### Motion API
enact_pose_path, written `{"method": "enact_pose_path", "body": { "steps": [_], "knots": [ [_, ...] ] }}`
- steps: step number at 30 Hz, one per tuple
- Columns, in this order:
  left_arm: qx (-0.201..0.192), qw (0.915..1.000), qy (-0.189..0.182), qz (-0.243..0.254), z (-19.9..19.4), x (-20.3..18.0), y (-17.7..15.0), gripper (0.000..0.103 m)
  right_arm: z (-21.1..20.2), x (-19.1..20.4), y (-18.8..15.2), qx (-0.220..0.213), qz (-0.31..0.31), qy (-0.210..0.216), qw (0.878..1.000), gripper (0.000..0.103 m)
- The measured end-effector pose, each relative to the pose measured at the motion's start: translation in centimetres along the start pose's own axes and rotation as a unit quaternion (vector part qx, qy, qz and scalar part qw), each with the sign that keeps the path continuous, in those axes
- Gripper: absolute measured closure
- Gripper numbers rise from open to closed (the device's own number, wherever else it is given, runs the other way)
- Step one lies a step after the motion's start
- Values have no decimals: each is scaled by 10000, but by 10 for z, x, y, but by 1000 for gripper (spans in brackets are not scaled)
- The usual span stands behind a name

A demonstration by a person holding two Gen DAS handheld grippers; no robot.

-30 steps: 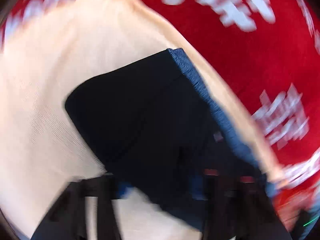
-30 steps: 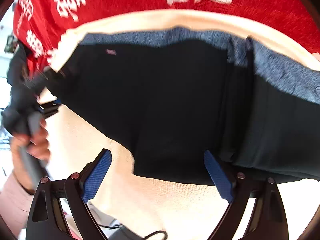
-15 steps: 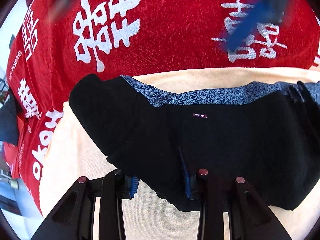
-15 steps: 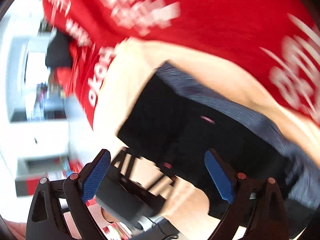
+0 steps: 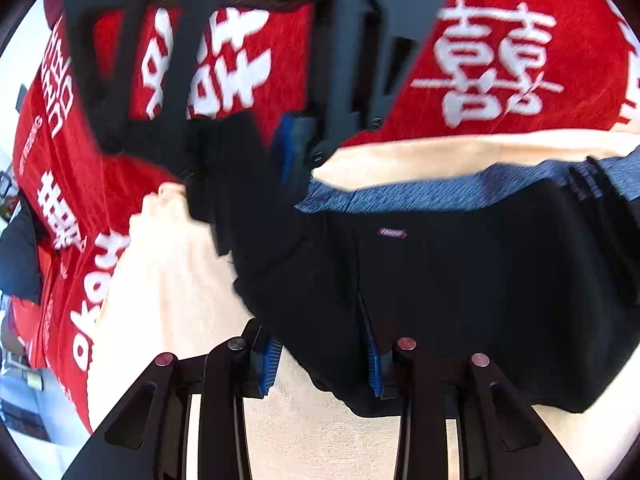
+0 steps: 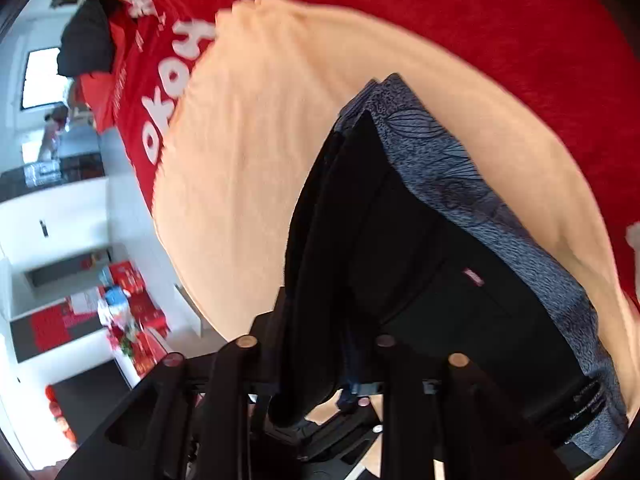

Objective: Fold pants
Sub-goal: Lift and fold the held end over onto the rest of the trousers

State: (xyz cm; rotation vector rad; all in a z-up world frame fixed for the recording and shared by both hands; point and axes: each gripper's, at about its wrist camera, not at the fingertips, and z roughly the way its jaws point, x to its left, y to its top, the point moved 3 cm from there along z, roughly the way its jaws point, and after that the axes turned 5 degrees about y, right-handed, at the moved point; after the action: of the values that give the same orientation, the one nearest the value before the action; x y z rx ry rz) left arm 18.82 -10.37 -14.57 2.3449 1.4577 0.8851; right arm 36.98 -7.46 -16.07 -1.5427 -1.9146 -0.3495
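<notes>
Black pants (image 5: pixel 460 300) with a blue patterned waistband (image 5: pixel 440 192) lie folded on a cream towel. My left gripper (image 5: pixel 322 360) is shut on their near edge, black cloth filling the gap between its blue pads. In the left wrist view my right gripper (image 5: pixel 248 148) reaches in from the top onto the far left corner of the pants. In its own view the right gripper (image 6: pixel 316 344) has a bunched fold of the pants (image 6: pixel 400 260) between its fingers. Its jaws are closing on the fold, and the cloth hides its pads.
The cream towel (image 5: pixel 180 280) lies on a red cloth with white characters (image 5: pixel 500 60) that spreads beyond it. Off the left edge the room drops away to white cabinets and red boxes (image 6: pixel 128 292). A dark garment (image 6: pixel 84 40) lies at the far left corner.
My right gripper swung from the middle of the pants to their left end, and its wide jaws narrowed onto the cloth. My left gripper rolled level early on and kept its hold.
</notes>
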Motion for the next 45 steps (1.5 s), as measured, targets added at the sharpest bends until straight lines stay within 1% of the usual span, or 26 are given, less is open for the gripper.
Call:
{"method": "enact_pose_path", "body": {
  "steps": [4, 5, 8, 10, 14, 17, 19, 21, 23, 25, 26, 27, 29, 31, 32, 33, 34, 35, 36, 37, 38, 41, 43, 45],
  "knots": [
    [-352, 9991, -136, 201, -35, -17, 20, 67, -48, -15, -28, -672, 117, 572, 9960, 81],
    [-432, 9986, -207, 214, -45, -21, 26, 67, -64, -20, -43, -898, 127, 730, 9932, 81],
    [-666, 9964, -456, 268, -78, -40, 44, 67, -101, -34, -76, -1398, 161, 1041, 9846, 81],
    [-832, 9939, -628, 360, -101, -59, 56, 67, -126, -47, -103, -1779, 235, 1249, 9758, 81],
    [-1003, 9882, -1007, 565, -138, -106, 74, 67, -167, -85, -166, -2447, 456, 1493, 9569, 80],
    [-1035, 9826, -1320, 796, -160, -153, 82, 67, -187, -128, -218, -2885, 732, 1672, 9399, 80],
    [-1010, 9788, -1466, 1013, -168, -187, 83, 67, -197, -159, -248, -3063, 950, 1785, 9302, 79],
    [-952, 9746, -1586, 1262, -174, -228, 81, 67, -196, -192, -276, -3223, 1199, 1872, 9201, 79],
    [-929, 9713, -1644, 1449, -176, -258, 77, 67, -193, -222, -299, -3352, 1407, 1923, 9115, 79],
    [-867, 9675, -1671, 1691, -172, -292, 71, 67, -190, -256, -320, -3420, 1619, 1918, 9056, 78],
    [-812, 9661, -1680, 1785, -168, -305, 65, 67, -181, -276, -329, -3419, 1794, 1939, 9019, 78],
    [-698, 9650, -1681, 1889, -162, -321, 59, 67, -175, -288, -333, -3407, 1889, 1961, 8999, 78],
    [-469, 9649, -1645, 1992, -150, -337, 49, 67, -153, -305, -335, -3333, 2037, 1916, 9004, 78],
    [-401, 9656, -1482, 2100, -140, -347, 38, 65, -133, -316, -334, -3303, 2121, 2018, 8973, 78],
    [-421, 9654, -1403, 2156, -138, -349, 34, 60, -126, -320, -334, -3306, 2143, 2056, 8958, 78],
    [-426, 9659, -1318, 2188, -136, -352, 31, 53, -119, -325, -333, -3319, 2175, 2093, 8937, 78],
    [-400, 9670, -1279, 2165, -135, -351, 30, 49, -115, -328, -334, -3343, 2209, 2117, 8914, 78],
    [-357, 9684, -1264, 2121, -133, -348, 30, 38, -112, -332, -335, -3374, 2258, 2200, 8870, 78],
    [-269, 9693, -1295, 2072, -132, -346, 28, 24, -111, -333, -336, -3405, 2285, 2238, 8842, 79],
    [-162, 9702, -1372, 1991, -129, -338, 26, 23, -111, -331, -334, -3413, 2282, 2200, 8849, 80],
    [-111, 9711, -1412, 1919, -130, -331, 28, 23, -111, -328, -333, -3398, 2257, 2102, 8885, 80],
    [88, 9724, -1571, 1724, -137, -309, 26, 23, -116, -318, -330, -3299, 2183, 1639, 9037, 79],
    [222, 9741, -1690, 1485, -140, -289, 26, 23, -120, -307, -325, -3221, 2095, 1144, 9161, 78],
    [225, 9785, -1607, 1270, -147, -268, 26, 23, -124, -303, -330, -3127, 1958, 535, 9279, 77]
  ]
}}
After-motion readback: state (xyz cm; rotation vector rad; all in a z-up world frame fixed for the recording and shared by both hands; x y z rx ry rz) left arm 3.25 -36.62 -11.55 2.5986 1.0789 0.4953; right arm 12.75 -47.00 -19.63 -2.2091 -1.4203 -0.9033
